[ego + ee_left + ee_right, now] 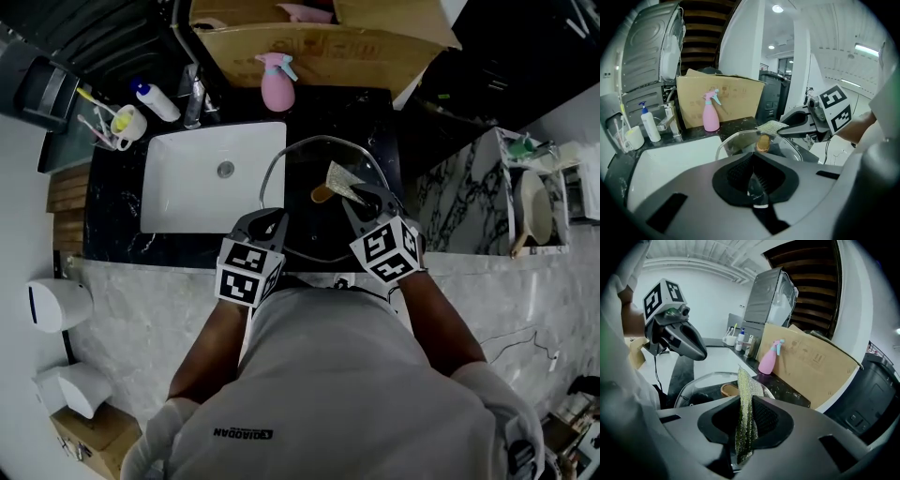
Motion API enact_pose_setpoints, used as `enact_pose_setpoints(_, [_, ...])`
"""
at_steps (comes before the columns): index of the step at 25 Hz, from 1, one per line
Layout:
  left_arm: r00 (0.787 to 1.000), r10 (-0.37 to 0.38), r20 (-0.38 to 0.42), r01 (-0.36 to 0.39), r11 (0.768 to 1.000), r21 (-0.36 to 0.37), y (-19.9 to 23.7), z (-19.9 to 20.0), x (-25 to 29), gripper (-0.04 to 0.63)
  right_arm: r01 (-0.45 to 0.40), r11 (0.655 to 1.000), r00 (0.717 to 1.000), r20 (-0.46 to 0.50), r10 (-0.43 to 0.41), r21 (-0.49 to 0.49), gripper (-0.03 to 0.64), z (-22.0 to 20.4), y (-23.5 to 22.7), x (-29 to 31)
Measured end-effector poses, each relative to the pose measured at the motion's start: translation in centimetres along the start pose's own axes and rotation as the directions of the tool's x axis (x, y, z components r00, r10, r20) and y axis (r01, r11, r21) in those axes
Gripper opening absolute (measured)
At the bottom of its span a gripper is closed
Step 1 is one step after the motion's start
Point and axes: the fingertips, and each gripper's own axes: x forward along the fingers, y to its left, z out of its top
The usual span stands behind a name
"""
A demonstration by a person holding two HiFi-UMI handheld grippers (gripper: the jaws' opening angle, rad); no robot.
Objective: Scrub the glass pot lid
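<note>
Clamps the glass pot lid (pixel 309 155) at its 7 o'clock rim with the left gripper (pixel 273 217), jaws pressed together on the glass and its metal edge, as the left gripper view shows; pinches a greenish-gold scouring pad (pixel 745 397) in the right gripper (pixel 745 430), jaws closed flat on the mesh, the pad's free end standing up past the tips; reaches in with that right gripper from the lid's 4 o'clock side in the head view, pad lying just at 1 o'clock of the wooden knob (pixel 322 194) at the lid's middle; cannot tell whether pad and glass touch.

Sets the lid over the black countertop (pixel 117 239), at 3 o'clock of the white sink (pixel 178 202); cannot tell whether the lid's far edge rests on the counter or hangs above it.

Finds, between 11 and 12 o'clock of the lid, a pink spray bottle (pixel 277 86) upright in front of an open cardboard box (pixel 319 42); at 12 o'clock of the sink, a faucet (pixel 194 94); at 11 o'clock of the sink, a white pump bottle (pixel 155 100) and, just beside it toward 8 o'clock, a cup (pixel 128 122) with toothbrushes.

Shows both grippers near each other at the lid's 6 o'clock half, marker cubes toward the person, left one at 7 o'clock, right one at 5 o'clock.
</note>
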Motion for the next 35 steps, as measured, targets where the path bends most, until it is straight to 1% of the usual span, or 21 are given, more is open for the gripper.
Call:
enact_pose_setpoints(4, [0.999,-0.050,-0.012,0.050,0.998,0.027,2.3,0.1,0.4,0.015,0.041,0.999,0.998,-0.048,-0.040,0.022,0.087,0.5,-0.2,1.2])
enact_pose_setpoints(9, [0.993,-0.116,-0.009,0.116,0.992,0.050,3.6,0.0,0.5,0.015,0.066,0.995,0.993,-0.100,-0.058,0.078,0.086,0.9,0.0,2.6])
enact_pose_setpoints(11, [0.990,-0.142,-0.009,0.143,0.988,0.056,4.0,-0.2,0.5,0.015,0.082,0.994,0.989,-0.131,-0.072,0.068,0.086,1.0,0.1,3.0])
enact_pose_setpoints(17, [0.981,-0.195,0.011,0.194,0.979,0.068,5.2,-0.2,0.1,0.015,0.113,0.994,0.970,-0.215,-0.111,-0.003,0.087,1.6,1.1,3.7])
enact_pose_setpoints(26, [0.972,-0.236,0.013,0.234,0.969,0.083,6.3,-1.2,-0.5,0.015,0.099,0.995,0.959,-0.264,-0.102,-0.025,0.087,2.4,3.5,4.3])
enact_pose_setpoints(35, [0.967,-0.255,0.015,0.252,0.963,0.097,6.8,-1.4,-1.1,0.015,0.071,0.997,0.958,-0.277,-0.078,-0.036,0.104,3.2,5.6,4.8])
